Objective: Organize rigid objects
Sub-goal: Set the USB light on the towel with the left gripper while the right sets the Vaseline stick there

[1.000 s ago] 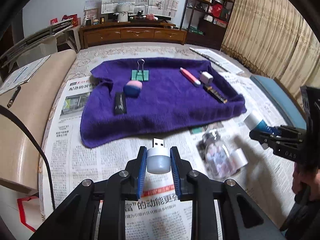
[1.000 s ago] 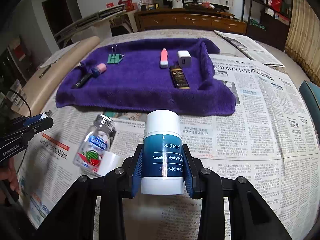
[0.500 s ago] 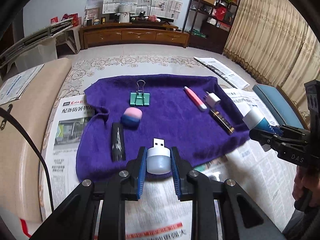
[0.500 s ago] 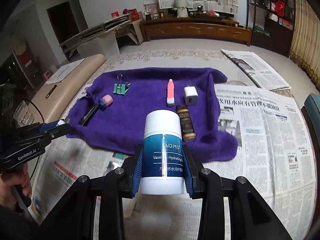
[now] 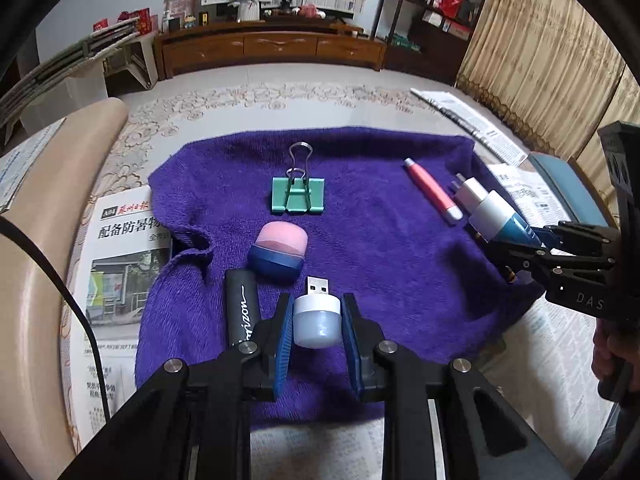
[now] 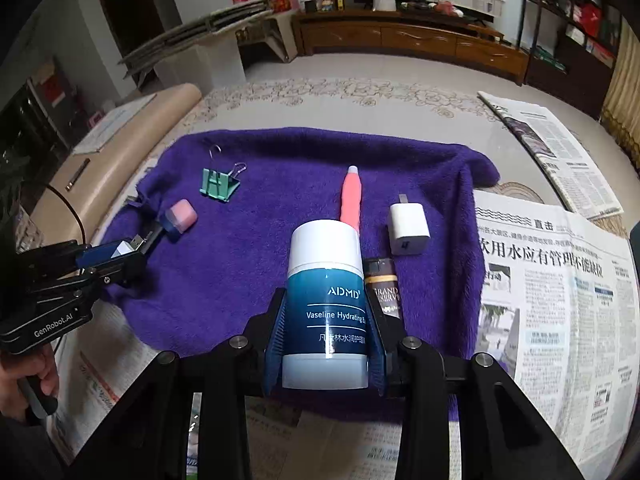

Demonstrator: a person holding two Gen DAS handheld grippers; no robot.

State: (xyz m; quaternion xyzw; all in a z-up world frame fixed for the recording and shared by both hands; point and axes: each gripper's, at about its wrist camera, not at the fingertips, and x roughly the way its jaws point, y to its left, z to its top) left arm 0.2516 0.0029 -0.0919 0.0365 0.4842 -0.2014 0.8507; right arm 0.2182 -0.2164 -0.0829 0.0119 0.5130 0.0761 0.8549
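The left claw (image 5: 317, 322) is closed on a small USB lamp (image 5: 317, 320), its blue pads pressing the pale round body on both sides while the metal plug sticks out past the tips. It hangs over the near left part of a purple towel (image 5: 380, 248) spread on newspaper (image 6: 560, 300).

The right claw (image 6: 326, 332) is closed partway around a Vaseline jar (image 6: 326, 304) (white cap, teal label), held with the cap pointing away from the camera. It is over the near middle of the towel, and in the left view the jar shows at the towel's right edge.

On the towel:
- a green clip (image 5: 298, 198) at the far middle, wire handles pointing away;
- a pink and blue eraser (image 5: 278, 254) nearer than the clip, just beyond the lamp's plug;
- a black stick (image 5: 240, 308) just left of the left claw, lengthwise, partly hidden by it;
- a pink pen (image 6: 352, 196) beyond the jar's cap;
- a white charger (image 6: 407, 228) right of the pen, prongs pointing away;
- a dark brown tube (image 6: 384, 292) nearer than the charger, just beside the jar and partly behind the right claw.

A hand (image 6: 28, 376) grips the left claw's handle at the left edge of the right view.
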